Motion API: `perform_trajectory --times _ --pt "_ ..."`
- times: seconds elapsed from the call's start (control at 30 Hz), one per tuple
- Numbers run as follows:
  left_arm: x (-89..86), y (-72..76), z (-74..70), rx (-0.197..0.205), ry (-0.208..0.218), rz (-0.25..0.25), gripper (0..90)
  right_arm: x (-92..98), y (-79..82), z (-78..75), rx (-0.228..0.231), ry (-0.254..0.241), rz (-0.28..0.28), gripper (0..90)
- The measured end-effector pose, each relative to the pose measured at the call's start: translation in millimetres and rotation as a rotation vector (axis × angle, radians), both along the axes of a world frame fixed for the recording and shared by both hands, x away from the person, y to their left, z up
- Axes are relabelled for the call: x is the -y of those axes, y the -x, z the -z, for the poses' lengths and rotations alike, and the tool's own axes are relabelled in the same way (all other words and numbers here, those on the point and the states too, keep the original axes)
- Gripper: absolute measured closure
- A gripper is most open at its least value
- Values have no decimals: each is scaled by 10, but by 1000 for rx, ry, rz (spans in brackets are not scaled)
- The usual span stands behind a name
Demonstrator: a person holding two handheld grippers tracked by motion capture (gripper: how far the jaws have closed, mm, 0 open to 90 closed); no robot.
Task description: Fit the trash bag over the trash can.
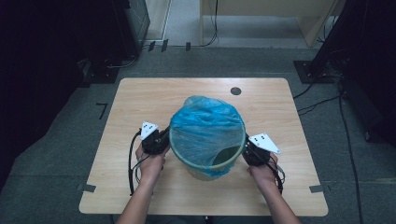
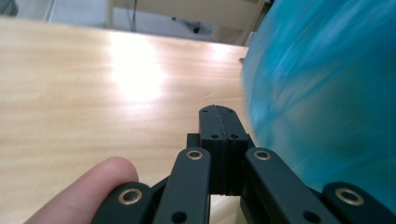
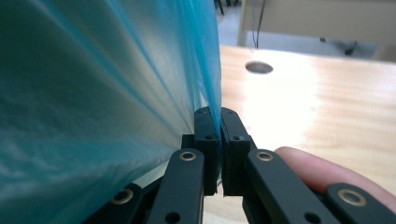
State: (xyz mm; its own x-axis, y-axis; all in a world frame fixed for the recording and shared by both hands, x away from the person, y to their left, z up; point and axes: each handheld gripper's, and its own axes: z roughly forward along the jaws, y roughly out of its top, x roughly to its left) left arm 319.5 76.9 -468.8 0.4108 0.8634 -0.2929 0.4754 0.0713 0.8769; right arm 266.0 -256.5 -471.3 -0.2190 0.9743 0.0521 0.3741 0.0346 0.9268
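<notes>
Nearest the table's front edge, two forearms reaching in, each hand wrapped round a gripper. Left gripper (image 1: pixel 159 140) pressed to the left flank of the bin, jaws fully closed on each other in the left gripper view (image 2: pixel 219 122), no film visibly between them, blue plastic just beside on the right. Right gripper (image 1: pixel 248 150) at the bin's right rim, jaws clamped on a fold of the blue bag (image 3: pixel 212 100), the film running straight down into the seam between the pads. Probably fitting the liner over the rim, so best done by keeping the right pinch firm and drawing the fold outward and down past the lip, evenly, without jerking, since thin film tears easily. Worth re-taking a hold with the left side too, as a one-sided pull would likely skew the liner or tip the bin. Bin (image 1: pixel 201 171) standing upright near the middle of the wooden table (image 1: pixel 140 98), pale green wall showing low at the front. Bag (image 1: pixel 205 126) translucent turquoise, crinkled, stretched over most of the mouth and domed at the back, with a dark gap at the front right. Beyond, a round cable hole (image 1: pixel 236 91) near the far edge.
</notes>
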Motion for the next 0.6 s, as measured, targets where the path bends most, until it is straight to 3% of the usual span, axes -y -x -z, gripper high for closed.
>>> perform_trajectory --times 0.1,0.23,0.4,0.47,0.6 --pt "-65 39 38 -11 4 1 900 16 -13 56 -15 0 8 884" --pt "-145 129 1 32 42 -10 900 64 -1 59 -28 -6 4 817" --pt "-260 273 -161 150 96 -42 892 178 68 -31 0 -54 -23 760" --pt "-295 325 -246 200 133 -33 827 210 102 -77 14 -61 -28 730" --pt "-312 450 -426 300 158 -8 671 255 184 -171 42 -74 -45 691"
